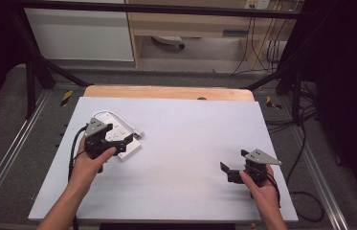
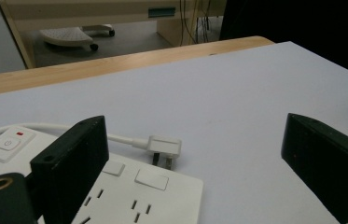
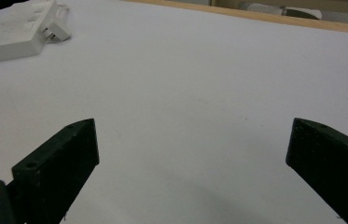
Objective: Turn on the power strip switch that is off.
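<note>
From the high view, a white power strip (image 1: 115,134) lay on the left part of the white table (image 1: 181,158), toward the far side, with its white cord (image 1: 121,118) looping round its far edge to a plug (image 1: 139,132) just right of it. The left gripper (image 1: 121,140) hovered over the strip's near half, held in the person's left hand (image 1: 92,160). Its jaws were spread, with nothing between them. The right gripper (image 1: 232,165) sat well apart at the near right of the table in the right hand (image 1: 257,184), jaws also spread and empty.

The left gripper view gave what the high view could not — the strip's face close up: a rocker switch (image 2: 8,142) with a small red mark at its far left end, square buttons, and rows of socket slots. One black jaw stood over the strip's top, the other over bare table to the right, wide apart and gripping nothing. The plug (image 2: 164,148) lay on the table just beyond the strip, its pins pointing toward the strip's edge.

In the right gripper view, the jaws stood wide open over bare table — nothing held. The power strip (image 3: 15,30) showed far off at the upper left, side-on, its sockets too small to make out.
</note>
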`<state>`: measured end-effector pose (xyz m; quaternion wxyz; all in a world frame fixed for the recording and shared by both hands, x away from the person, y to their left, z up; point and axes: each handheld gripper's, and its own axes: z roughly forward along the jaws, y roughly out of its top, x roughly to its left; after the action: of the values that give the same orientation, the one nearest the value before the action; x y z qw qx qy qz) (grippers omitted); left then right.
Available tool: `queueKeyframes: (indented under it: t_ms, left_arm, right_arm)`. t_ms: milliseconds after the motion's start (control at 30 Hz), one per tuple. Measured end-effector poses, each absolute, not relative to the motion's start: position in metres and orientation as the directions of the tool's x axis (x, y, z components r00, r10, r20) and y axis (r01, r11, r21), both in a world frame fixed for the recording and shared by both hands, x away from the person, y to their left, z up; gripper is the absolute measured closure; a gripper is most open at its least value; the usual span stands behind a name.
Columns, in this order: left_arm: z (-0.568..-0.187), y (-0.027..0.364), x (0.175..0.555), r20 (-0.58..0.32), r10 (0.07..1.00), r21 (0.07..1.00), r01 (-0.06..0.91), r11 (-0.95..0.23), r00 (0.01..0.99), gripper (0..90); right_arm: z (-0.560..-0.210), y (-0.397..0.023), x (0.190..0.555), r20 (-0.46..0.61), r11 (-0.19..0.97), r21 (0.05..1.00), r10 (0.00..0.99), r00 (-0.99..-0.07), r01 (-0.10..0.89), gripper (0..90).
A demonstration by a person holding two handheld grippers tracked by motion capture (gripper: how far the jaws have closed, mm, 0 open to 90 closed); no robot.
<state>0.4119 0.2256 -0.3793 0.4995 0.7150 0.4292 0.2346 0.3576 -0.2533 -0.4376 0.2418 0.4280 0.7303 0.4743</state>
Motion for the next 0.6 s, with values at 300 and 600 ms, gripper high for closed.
queueKeyframes:
  t_ms: [300, 600]
  left_arm:
    - [-0.385, 0.224, 0.424, -0.103, 0.854, 0.912, 0.392, -0.124, 0.51, 9.7]
    - [-0.388, 0.221, 0.431, -0.101, 0.857, 0.908, 0.398, -0.128, 0.505, 11.8]
  right_arm:
    - [-0.438, -0.253, 0.357, 0.06, 0.178, 0.897, 0.858, -0.51, 0.405, 2.9]
    - [-0.438, -0.254, 0.357, 0.06, 0.176, 0.897, 0.86, -0.506, 0.406, 2.9]
